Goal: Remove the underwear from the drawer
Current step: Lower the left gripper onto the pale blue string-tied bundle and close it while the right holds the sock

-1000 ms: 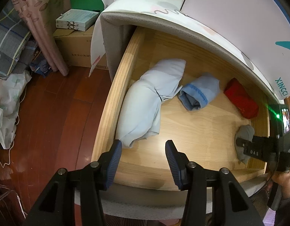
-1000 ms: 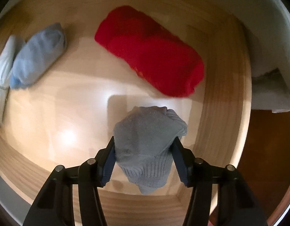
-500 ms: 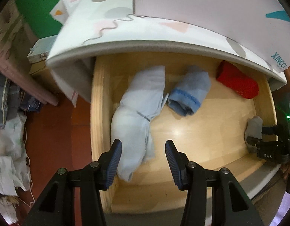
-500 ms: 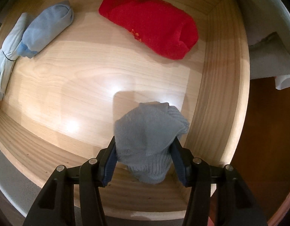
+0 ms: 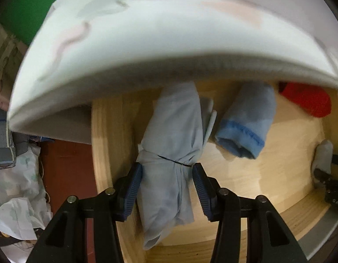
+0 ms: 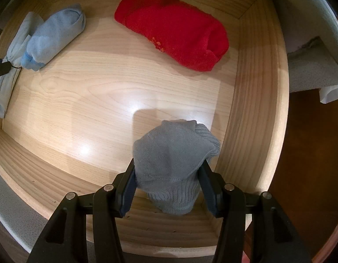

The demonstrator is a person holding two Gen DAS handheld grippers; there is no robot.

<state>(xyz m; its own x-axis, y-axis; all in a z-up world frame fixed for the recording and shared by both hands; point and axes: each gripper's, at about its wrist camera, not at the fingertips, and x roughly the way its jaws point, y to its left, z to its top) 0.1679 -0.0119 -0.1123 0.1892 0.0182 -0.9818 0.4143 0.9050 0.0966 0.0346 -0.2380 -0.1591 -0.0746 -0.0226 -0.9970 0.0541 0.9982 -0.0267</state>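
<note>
**Left gripper drops over the pale bundle while the right lifts the grey one**

Descent is the change of the past second: the left gripper, which hung above the drawer's front rail with nothing between its pads, now straddles the pale blue tied bundle. Its fingers stand apart, one on each side just below the dark tie, about touching the cloth but not visibly squeezing it. A closing pinch looks like the next need.

The right gripper has risen a little over the same second, judging by the wider view of the drawer floor. Its fingers are clamped on the grey knit roll, which bulges forward past the fingertips, above the near right corner. That item seems nearly out; it still hangs within the drawer's outline.

Count: four rolled garments. One grey in the right fingers, one pale blue between the left fingers, one blue roll just right of the left pads, one red roll far ahead of the right fingertips. Two grippers, one drawer.
</note>
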